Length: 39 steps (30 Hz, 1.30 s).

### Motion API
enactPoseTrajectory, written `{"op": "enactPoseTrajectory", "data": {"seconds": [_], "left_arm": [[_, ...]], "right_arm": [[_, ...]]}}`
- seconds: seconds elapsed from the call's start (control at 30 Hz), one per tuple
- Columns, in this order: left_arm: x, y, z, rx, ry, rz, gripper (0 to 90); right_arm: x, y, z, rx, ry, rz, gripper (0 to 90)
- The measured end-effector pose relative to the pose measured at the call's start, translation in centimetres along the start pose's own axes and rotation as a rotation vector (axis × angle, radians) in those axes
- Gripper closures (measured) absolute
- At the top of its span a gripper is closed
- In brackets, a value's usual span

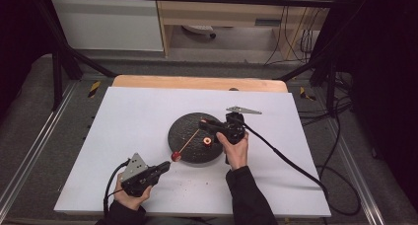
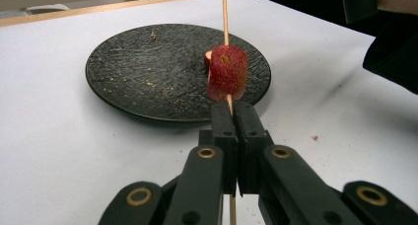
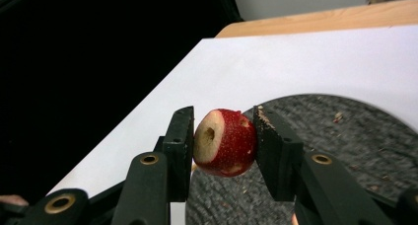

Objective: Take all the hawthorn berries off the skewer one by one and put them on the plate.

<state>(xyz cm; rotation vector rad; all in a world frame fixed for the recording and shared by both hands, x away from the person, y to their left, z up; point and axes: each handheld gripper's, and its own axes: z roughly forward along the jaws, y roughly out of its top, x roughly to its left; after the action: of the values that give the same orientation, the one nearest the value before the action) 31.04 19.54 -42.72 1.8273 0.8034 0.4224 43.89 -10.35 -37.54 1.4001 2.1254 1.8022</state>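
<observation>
A thin wooden skewer carries one red strawberry piece near its lower end. My left gripper is shut on the skewer just below that piece. In the high view this gripper sits at the front left, and the skewer slants up over the black plate. My right gripper is shut on a second strawberry piece that has a hole through its pale cut face. It hovers over the plate's right part. Another strawberry piece lies on the plate.
The plate stands in the middle of a white mat on a wooden table. The right gripper's cable trails across the mat to the right. Crumbs dot the plate. Metal frame rails run along both sides.
</observation>
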Motion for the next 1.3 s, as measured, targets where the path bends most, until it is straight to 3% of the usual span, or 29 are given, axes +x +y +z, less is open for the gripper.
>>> {"op": "enactPoseTrajectory", "data": {"seconds": [0.63,1.3], "left_arm": [[0.2,0.0,-0.1,0.002,0.003,-0.007,88.4],[0.3,0.0,0.0,0.008,0.003,-0.012,88.4]], "right_arm": [[-2.4,1.5,0.2,-0.008,-0.106,-0.012,62.1],[-5.2,-2.3,4.0,0.125,-0.197,-0.019,62.0]]}}
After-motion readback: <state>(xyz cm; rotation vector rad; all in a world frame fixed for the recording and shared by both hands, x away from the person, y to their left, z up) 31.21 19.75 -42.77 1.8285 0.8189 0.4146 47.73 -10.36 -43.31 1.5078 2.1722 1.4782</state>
